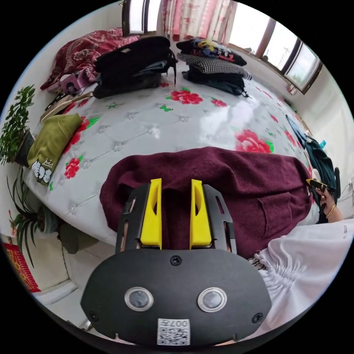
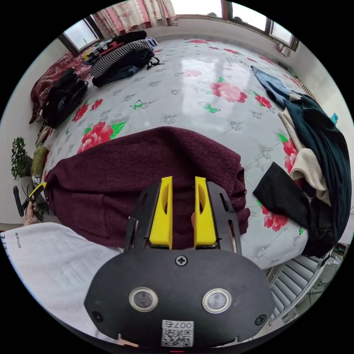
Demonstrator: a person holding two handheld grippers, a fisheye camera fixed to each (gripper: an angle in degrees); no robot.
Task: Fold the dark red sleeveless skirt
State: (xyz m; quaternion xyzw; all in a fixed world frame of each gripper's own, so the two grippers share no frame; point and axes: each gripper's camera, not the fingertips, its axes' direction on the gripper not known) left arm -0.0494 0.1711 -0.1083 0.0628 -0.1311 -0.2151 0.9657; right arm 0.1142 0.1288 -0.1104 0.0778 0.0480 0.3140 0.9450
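The dark red knitted skirt (image 1: 221,184) lies folded in a wide band across the near part of the bed, with a patch pocket (image 1: 282,215) facing up. My left gripper (image 1: 176,214) hovers over its near edge, jaws apart, with only fabric behind the gap. In the right gripper view the skirt (image 2: 147,166) spreads leftward. My right gripper (image 2: 183,212) stands over its right end near the edge, jaws apart and nothing pinched. A hand holds the right gripper (image 1: 316,183) at the skirt's far right end. The left gripper (image 2: 37,191) sits at its left end.
The bed (image 1: 155,125) has a grey quilted cover with red flowers. Stacks of folded dark clothes (image 1: 214,66) and a black pile (image 1: 132,66) sit at the far side. An olive garment (image 1: 51,143) lies left; plants (image 1: 14,125) stand beyond. Teal, beige and black clothes (image 2: 317,162) heap right. A person's white top (image 2: 48,265) is near.
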